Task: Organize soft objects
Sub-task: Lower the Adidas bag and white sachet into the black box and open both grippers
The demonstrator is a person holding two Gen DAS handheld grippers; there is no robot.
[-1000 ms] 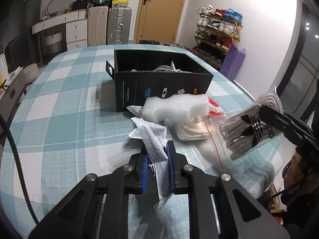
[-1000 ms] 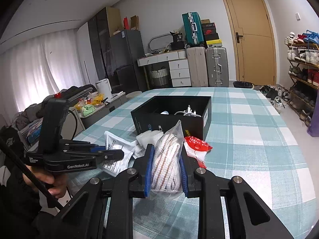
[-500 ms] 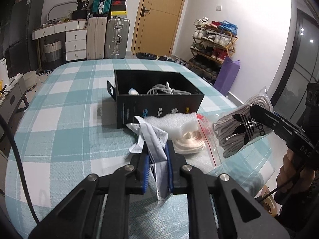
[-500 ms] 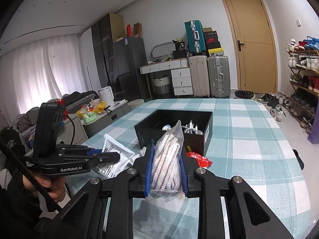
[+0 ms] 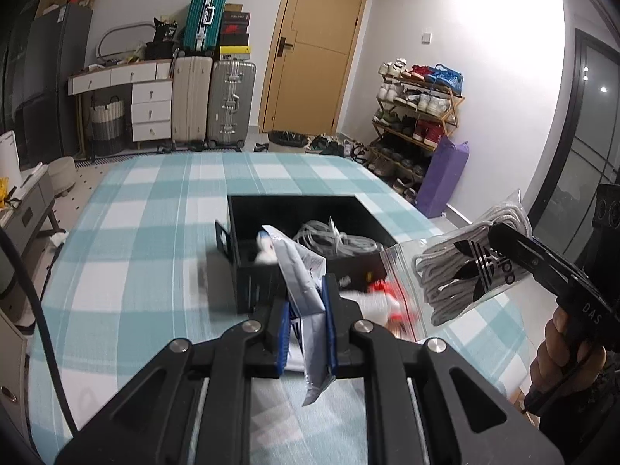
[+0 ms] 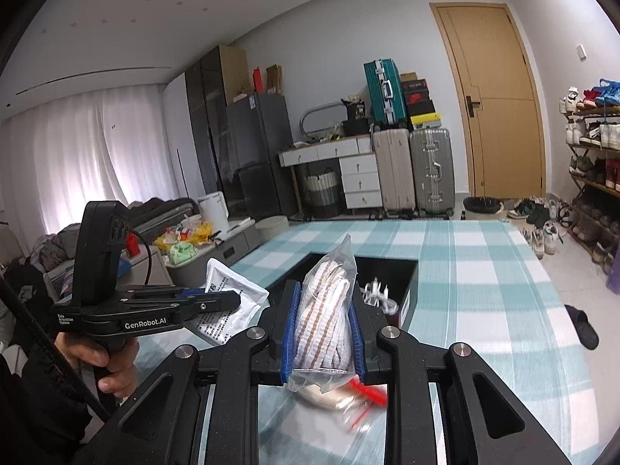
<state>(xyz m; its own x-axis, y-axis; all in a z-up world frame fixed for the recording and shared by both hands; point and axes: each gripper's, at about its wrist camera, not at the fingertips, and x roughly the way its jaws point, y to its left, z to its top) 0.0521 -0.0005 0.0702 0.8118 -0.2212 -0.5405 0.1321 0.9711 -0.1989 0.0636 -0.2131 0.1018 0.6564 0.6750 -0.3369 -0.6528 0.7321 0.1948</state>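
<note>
1. The black handheld left gripper (image 6: 217, 304) has white words on its side: "GenRobot.AI".
2. The black handheld right gripper (image 5: 503, 238) shows the white letters "DAS" on its handle.
3. The clear plastic bag of white rope (image 5: 471, 267) has a black leaf sign with letters too cut off to read.

Left claw (image 5: 305, 323) grips white packet (image 5: 306, 283)

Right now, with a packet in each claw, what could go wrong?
The white packet sits skewed in the left claw, most of it hanging free, so it might slip. The laces bag in the right claw could snag on the black box wall when lowered.
</note>
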